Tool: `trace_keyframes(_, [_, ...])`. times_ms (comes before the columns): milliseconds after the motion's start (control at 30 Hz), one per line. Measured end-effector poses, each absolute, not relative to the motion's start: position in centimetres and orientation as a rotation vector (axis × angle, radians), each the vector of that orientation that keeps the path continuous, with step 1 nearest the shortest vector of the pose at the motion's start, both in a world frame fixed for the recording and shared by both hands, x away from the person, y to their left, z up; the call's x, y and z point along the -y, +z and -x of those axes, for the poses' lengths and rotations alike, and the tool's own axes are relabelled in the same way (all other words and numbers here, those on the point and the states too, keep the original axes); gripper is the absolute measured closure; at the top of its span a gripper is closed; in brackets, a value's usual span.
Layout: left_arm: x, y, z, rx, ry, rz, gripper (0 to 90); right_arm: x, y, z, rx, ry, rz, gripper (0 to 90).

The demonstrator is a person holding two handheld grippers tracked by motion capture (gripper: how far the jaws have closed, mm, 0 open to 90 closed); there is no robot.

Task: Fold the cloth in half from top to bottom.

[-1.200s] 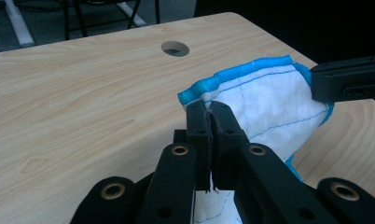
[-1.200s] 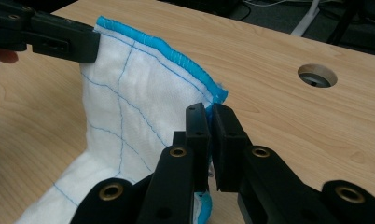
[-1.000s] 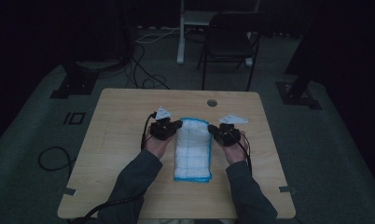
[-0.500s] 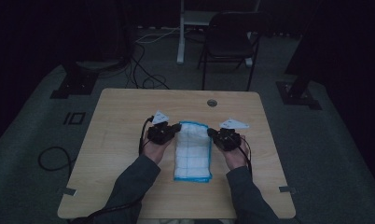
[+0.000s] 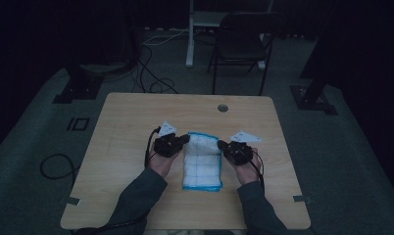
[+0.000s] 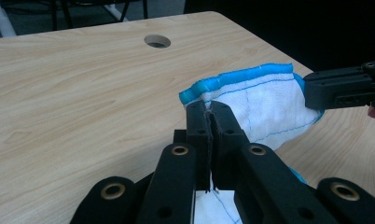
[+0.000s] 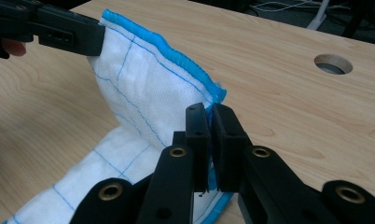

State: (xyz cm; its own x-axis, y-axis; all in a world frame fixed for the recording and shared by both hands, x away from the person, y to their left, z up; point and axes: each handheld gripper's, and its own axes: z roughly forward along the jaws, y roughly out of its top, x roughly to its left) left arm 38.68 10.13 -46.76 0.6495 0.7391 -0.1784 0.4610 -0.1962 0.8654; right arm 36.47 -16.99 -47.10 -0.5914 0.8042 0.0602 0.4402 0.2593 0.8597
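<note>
A white cloth (image 5: 202, 161) with thin blue grid lines and a bright blue hem lies folded on the wooden table (image 5: 136, 117), long side running toward me. My left gripper (image 5: 187, 138) is shut on the cloth's far left corner (image 6: 199, 91), lifting it off the wood. My right gripper (image 5: 220, 144) is shut on the far right corner (image 7: 209, 95). The far edge of the cloth (image 7: 148, 79) hangs raised between the two grippers, while its near part rests flat. In the left gripper view the right gripper's jaws (image 6: 344, 88) show at the right edge.
A round cable hole (image 5: 223, 107) sits in the table near its far edge. Beyond the table stand a dark folding chair (image 5: 241, 46) and a white post (image 5: 190, 34). Cables (image 5: 151, 83) trail on the dark floor at the left.
Both hands have moved slightly toward me with the cloth's far corners held, and the far edge of the cloth has risen off the table.
</note>
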Motion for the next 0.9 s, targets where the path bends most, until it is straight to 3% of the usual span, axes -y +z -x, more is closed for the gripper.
trace_keyframes(900, [-10.9, -48.3, -36.0, -0.959, 0.291, -1.819, 88.3, 16.7, -48.3, -34.1, -2.15, 1.272, -1.121, 86.6])
